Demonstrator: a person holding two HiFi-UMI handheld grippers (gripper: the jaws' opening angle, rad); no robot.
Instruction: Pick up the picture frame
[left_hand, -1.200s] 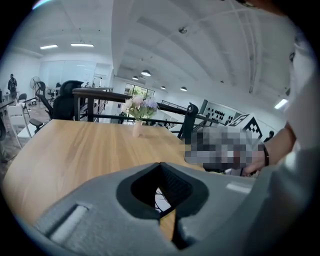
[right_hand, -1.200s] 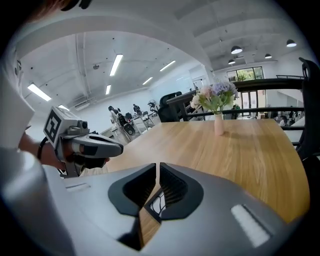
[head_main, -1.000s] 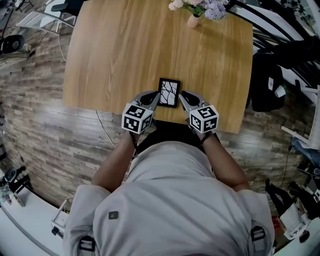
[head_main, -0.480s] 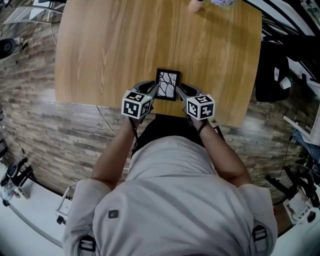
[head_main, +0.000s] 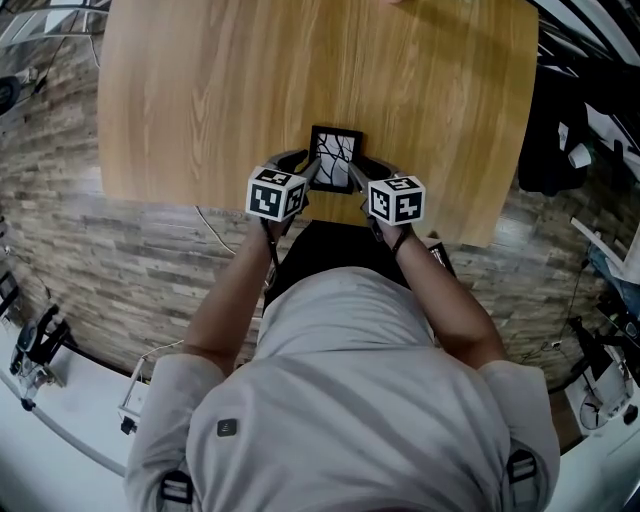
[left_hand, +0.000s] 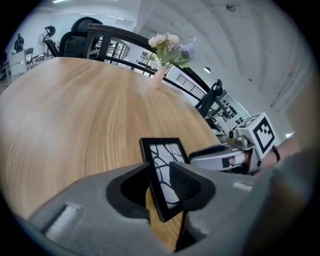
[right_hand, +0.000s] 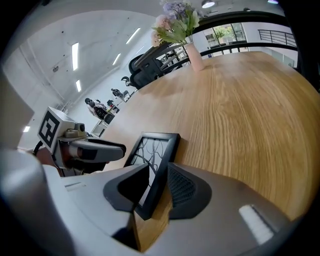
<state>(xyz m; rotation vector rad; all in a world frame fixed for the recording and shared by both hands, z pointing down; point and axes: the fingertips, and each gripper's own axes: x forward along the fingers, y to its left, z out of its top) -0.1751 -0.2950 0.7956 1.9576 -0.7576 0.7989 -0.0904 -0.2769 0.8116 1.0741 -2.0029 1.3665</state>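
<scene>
The black picture frame (head_main: 334, 158) sits near the front edge of the wooden surface (head_main: 250, 90). The left gripper (left_hand: 159, 172) and the right gripper (right_hand: 157, 180) flank it. Both sets of jaws have just been opening and now stand apart, each with a side edge of the frame loosely between them, not clamped. A vase of flowers (left_hand: 167, 50) stands at the far edge.

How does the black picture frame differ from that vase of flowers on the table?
The picture frame is black and rectangular; the vase is pale pink, rounded, holding flowers. The picture frame is at the table's near edge; the vase stands upright at the far end. Both are small against the wide wooden table.
</scene>
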